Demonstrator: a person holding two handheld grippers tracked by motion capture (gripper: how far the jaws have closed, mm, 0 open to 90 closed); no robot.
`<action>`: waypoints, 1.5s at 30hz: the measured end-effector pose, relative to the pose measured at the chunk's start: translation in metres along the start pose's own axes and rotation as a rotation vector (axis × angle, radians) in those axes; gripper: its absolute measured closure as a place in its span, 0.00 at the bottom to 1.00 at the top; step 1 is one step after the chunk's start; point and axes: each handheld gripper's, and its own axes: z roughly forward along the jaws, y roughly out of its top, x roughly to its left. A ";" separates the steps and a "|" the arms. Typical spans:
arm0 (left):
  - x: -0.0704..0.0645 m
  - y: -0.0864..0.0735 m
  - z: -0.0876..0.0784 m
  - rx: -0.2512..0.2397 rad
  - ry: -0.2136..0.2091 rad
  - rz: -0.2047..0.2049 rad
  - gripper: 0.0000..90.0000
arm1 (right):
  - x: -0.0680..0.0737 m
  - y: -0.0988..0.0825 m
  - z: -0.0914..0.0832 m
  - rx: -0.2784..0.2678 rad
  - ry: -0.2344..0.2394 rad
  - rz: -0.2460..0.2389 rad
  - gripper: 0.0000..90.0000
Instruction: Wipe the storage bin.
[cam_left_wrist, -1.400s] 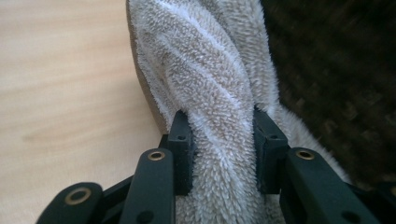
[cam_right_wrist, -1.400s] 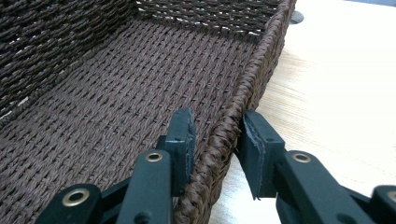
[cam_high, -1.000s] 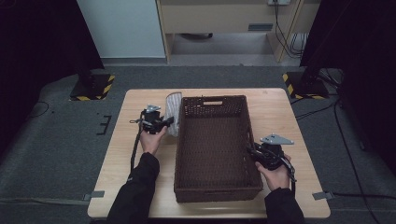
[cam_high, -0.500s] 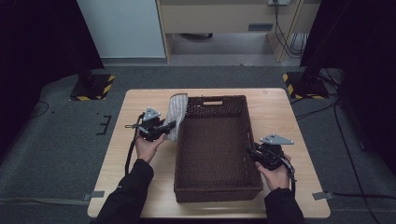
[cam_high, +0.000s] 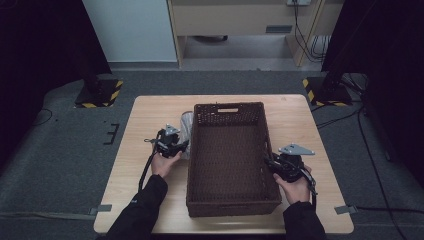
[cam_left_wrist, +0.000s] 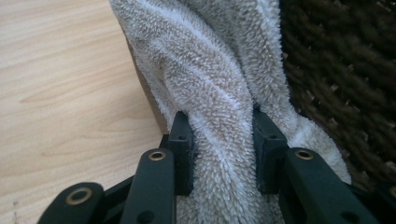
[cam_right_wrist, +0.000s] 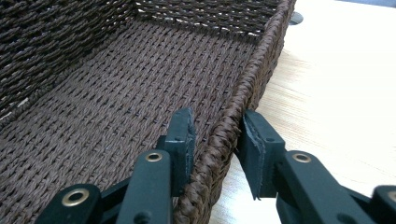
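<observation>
Two grips in hand: left gripper (cam_left_wrist: 223, 154) clamped on a fold of the beige towel (cam_left_wrist: 210, 84), right gripper (cam_right_wrist: 215, 140) pinching the right rim of the woven basket (cam_high: 232, 155). Towel lying on the table (cam_high: 145, 125) just outside the basket's left wall, at 9 o'clock from it. Probably the step of bringing the towel into the basket; next, lifting over the wall while steadying the rim. Pale wood surface, grey carpet, dark room around.
</observation>
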 end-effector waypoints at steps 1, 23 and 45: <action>0.001 0.000 -0.002 -0.007 -0.005 -0.010 0.73 | 0.000 0.000 0.000 -0.001 0.000 0.001 0.74; -0.006 0.001 -0.030 -0.087 -0.086 -0.003 0.73 | 0.000 -0.001 0.000 -0.004 0.000 -0.003 0.74; -0.011 -0.008 -0.096 -0.219 -0.161 0.003 0.72 | 0.001 -0.001 0.000 -0.006 -0.010 0.008 0.74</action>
